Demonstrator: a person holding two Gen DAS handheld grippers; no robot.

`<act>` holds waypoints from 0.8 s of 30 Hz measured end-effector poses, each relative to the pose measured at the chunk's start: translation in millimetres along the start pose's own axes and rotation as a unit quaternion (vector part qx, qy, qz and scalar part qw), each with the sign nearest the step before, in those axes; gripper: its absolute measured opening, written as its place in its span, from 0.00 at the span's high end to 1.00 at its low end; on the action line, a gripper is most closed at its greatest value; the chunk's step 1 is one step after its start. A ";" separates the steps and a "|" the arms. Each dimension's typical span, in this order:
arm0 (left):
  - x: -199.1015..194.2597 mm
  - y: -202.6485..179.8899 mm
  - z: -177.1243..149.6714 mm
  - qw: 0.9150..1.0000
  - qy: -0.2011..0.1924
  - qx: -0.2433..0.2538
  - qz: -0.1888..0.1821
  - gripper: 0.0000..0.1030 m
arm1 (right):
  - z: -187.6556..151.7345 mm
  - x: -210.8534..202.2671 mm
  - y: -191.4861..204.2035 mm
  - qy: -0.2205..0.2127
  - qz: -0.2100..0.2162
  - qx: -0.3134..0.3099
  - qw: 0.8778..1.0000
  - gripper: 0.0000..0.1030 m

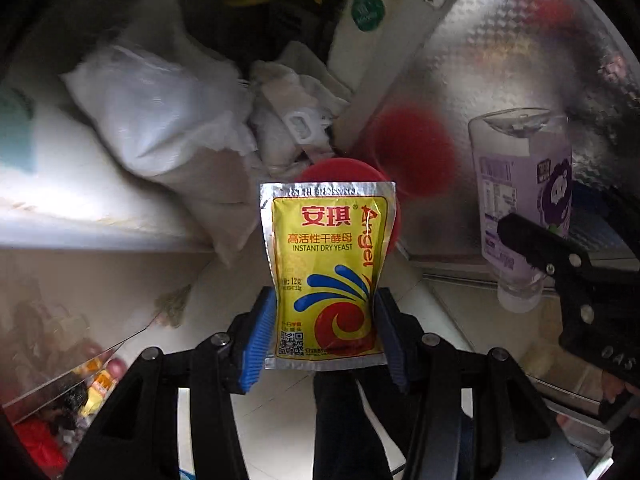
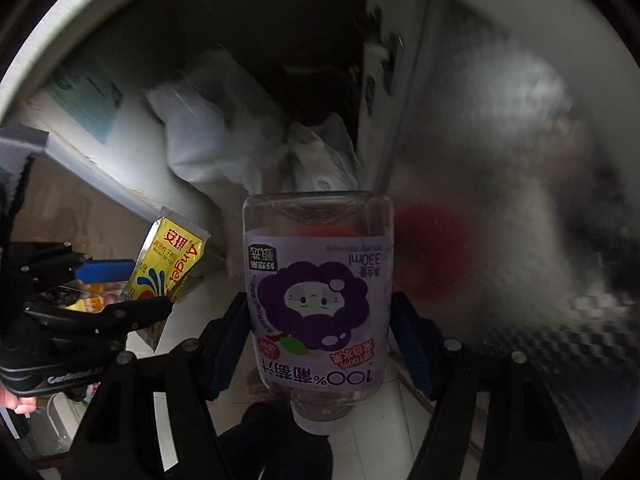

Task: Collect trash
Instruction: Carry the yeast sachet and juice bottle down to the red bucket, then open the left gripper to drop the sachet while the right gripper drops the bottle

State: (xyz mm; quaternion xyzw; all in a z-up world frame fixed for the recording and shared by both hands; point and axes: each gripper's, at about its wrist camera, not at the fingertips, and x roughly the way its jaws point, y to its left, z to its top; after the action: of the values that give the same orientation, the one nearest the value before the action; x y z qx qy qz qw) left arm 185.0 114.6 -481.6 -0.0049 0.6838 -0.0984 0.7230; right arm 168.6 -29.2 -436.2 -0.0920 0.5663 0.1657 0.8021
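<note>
My left gripper (image 1: 325, 316) is shut on a yellow and silver yeast packet (image 1: 328, 264), held upright in the air. The packet also shows in the right wrist view (image 2: 170, 266), with the left gripper (image 2: 132, 284) at the left edge. My right gripper (image 2: 320, 340) is shut on an empty clear grape juice bottle (image 2: 318, 280) with a purple label, held upside down, cap end toward the camera. The bottle shows in the left wrist view (image 1: 520, 200) at the right, with the right gripper's finger (image 1: 532, 240) across it.
A red round lid or bin (image 1: 340, 168) lies just behind the packet. White plastic bags (image 1: 160, 112) are piled beyond, next to a white shelf (image 1: 80, 200). A shiny metal panel (image 1: 500, 60) stands on the right. Pale tiled floor (image 2: 360, 440) is below.
</note>
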 end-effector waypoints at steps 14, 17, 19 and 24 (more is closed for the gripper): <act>28.2 -17.4 17.9 1.000 -0.004 0.028 -0.003 0.06 | -17.6 10.2 -11.3 -0.004 -0.017 0.043 0.999 0.35; 25.7 -14.3 16.6 1.000 -0.006 0.025 0.000 0.00 | -16.6 16.7 -12.2 -0.001 -0.014 0.038 0.999 0.35; 23.0 -11.7 13.7 1.000 -0.009 0.023 0.004 0.00 | -14.4 21.6 -11.4 0.002 -0.012 0.035 0.999 0.35; 13.6 -2.4 -0.8 1.000 -0.016 0.009 0.012 0.00 | -11.0 32.7 -13.8 0.003 0.000 0.013 1.000 0.35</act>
State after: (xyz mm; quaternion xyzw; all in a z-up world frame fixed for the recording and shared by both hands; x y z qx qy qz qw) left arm 184.6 110.3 -494.8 0.0079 0.6714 -0.0955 0.7349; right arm 173.9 -40.4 -471.2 -0.0817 0.5707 0.1582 0.8016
